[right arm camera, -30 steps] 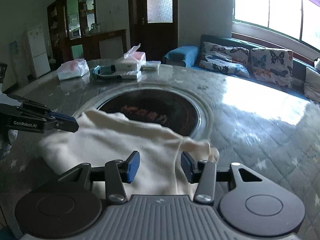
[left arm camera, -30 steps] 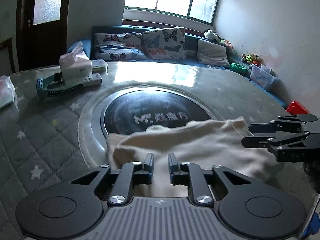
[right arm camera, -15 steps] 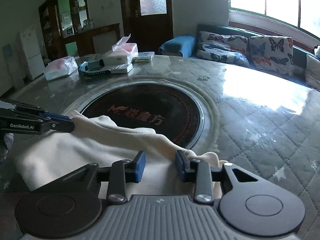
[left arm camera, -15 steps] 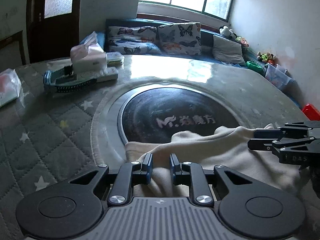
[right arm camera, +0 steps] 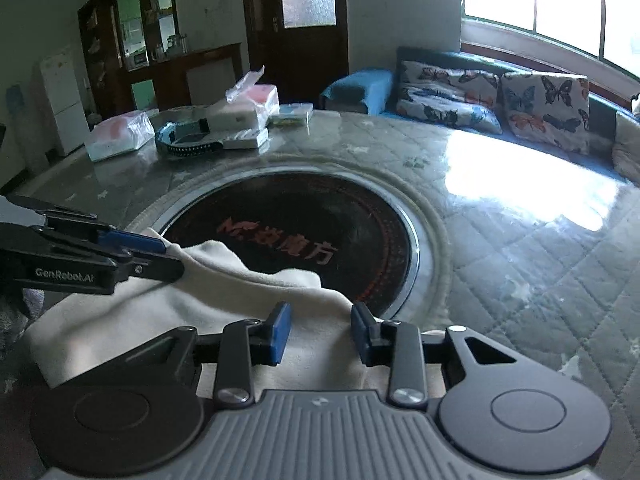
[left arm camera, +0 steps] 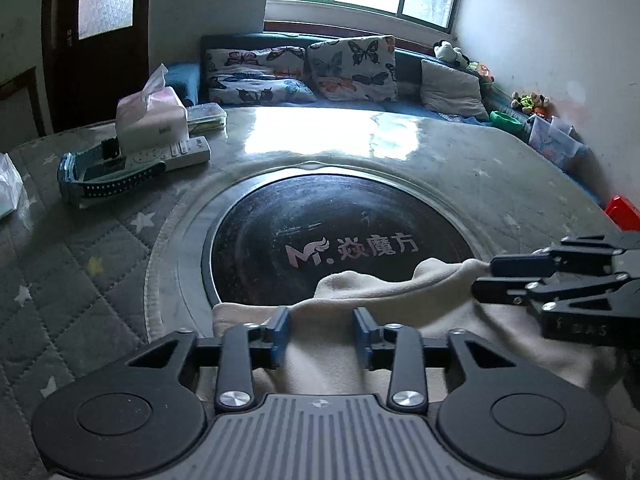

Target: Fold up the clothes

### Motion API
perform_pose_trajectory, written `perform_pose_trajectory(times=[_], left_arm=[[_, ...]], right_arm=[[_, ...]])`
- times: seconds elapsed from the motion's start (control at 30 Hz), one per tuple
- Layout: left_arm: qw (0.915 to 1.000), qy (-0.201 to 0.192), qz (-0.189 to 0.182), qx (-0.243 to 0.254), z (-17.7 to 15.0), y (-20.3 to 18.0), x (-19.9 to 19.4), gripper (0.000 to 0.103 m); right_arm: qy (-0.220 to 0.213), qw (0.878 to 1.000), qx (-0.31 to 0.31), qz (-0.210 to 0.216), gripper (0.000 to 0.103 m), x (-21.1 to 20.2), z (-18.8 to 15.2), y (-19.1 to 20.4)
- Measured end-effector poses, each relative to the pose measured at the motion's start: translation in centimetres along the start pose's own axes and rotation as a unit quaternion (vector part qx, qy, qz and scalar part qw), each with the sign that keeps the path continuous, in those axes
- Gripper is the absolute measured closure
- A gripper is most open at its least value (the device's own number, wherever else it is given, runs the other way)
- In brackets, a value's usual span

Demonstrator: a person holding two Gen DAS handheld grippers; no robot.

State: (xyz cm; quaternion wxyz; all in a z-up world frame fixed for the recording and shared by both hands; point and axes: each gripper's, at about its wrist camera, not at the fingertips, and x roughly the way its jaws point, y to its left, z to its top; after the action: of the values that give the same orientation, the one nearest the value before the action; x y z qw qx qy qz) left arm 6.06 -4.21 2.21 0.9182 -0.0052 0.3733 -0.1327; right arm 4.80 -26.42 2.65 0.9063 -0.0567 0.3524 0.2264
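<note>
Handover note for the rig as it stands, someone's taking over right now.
Left gripper: open, over the near edge of the cream garment.
Right gripper: open, over the same garment's right end.
The garment lies bunched on the table's near side, its far edge overlapping the black round insert.
Done: no neat fold visible yet.
Left: grip again, fold, flatten.

Right gripper [right arm camera: 319, 334] fingers apart over cream garment [right arm camera: 168, 312]; left gripper [right arm camera: 160, 258] possibly touching it.

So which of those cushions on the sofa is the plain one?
The grey cushion at the right end; the other two cushions carry butterfly prints.
</note>
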Motion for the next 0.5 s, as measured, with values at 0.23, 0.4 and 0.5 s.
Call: perform_pose_trajectory(times=[0.23,0.4,0.5], left_arm=[[0.9997,-0.015,0.012,0.017,-0.7,-1.5,-1.5,0.05],[0.9988,-0.028,0.023,0.034,-2.1,-2.5,-2.8,0.049],[0.9976,-0.033,0.042,0.044,-3.3,-2.6,-3.2,0.049]], right_arm=[[-0.013,1.0,-0.023,0.011,0.063,-2.5,-0.4,1.4],[-0.016,0.999,-0.036,0.019,0.062,-4.3,-1.5,2.6],[-0.017,0.999,-0.045,0.015,0.061,-5.2,-2.5,3.0]])
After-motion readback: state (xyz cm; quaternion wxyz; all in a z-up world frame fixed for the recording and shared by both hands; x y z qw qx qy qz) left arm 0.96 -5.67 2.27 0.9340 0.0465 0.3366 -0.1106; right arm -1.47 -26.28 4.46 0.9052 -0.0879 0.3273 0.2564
